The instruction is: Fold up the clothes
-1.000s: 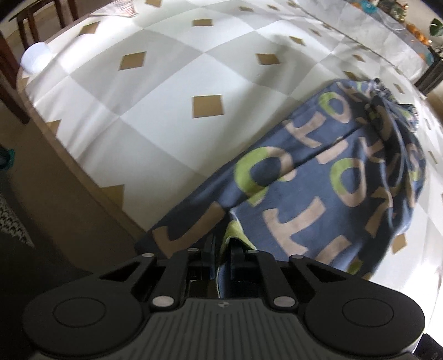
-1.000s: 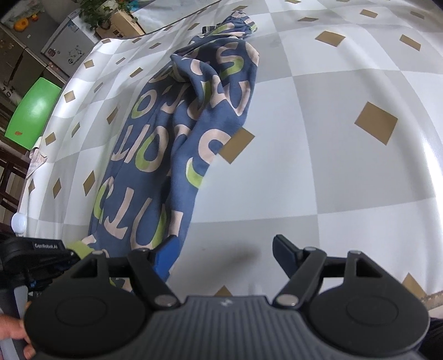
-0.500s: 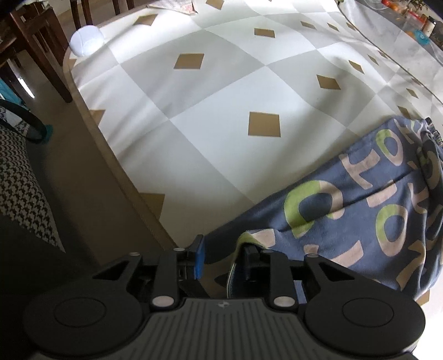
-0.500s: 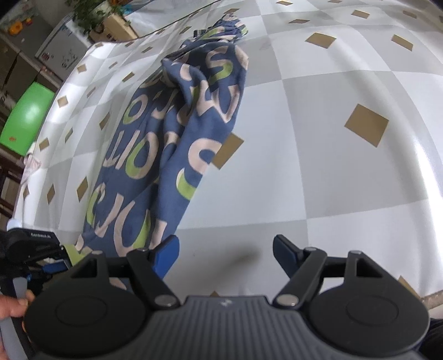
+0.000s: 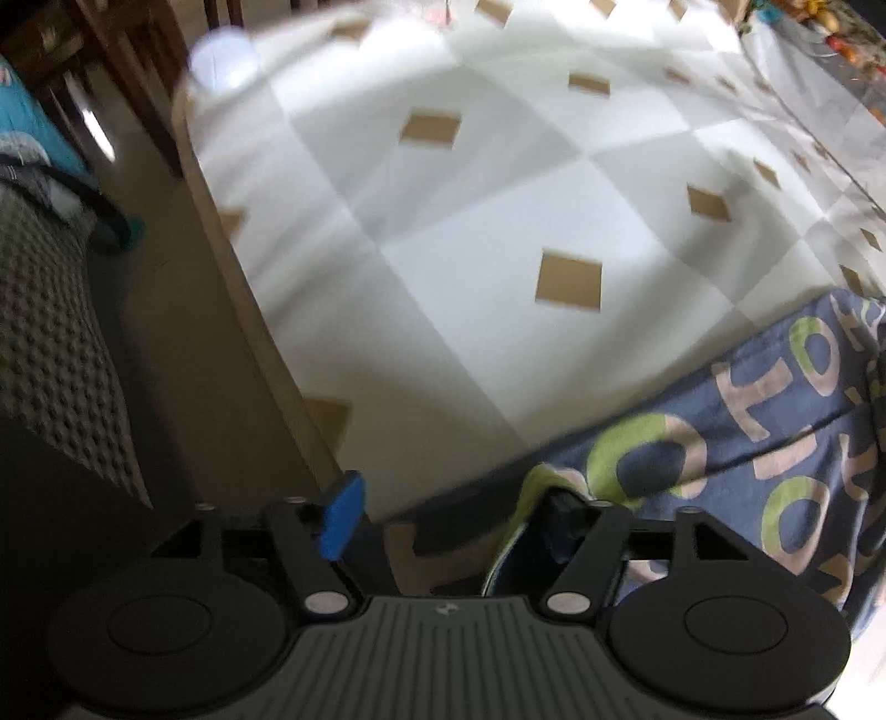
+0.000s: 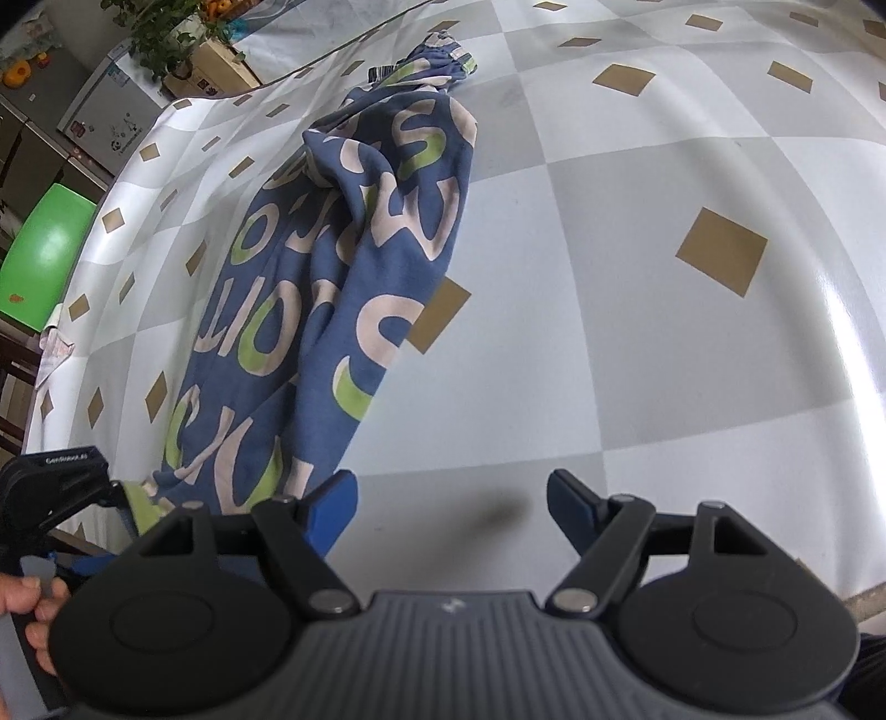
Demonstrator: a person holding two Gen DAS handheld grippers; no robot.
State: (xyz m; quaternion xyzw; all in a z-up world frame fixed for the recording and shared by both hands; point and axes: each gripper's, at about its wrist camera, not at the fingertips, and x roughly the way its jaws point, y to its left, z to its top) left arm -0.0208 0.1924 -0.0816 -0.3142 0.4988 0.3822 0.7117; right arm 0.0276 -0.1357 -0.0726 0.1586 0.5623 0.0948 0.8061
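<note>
Blue garment (image 6: 354, 288) freed from the now wide-open left claw (image 5: 451, 512).

A table (image 6: 692, 354) under a grey-and-white checked cloth with tan diamonds — one blue lettered garment (image 6: 354, 266) lies rumpled on it

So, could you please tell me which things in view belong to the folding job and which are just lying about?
Part of the job:
- blue letter-print garment, lying long and rumpled on the checked tablecloth
- left gripper, open at the garment's near end
- right gripper, open over bare cloth

Just lying about:
- green board
- potted plant
- white ball
- dark wooden chair
</note>
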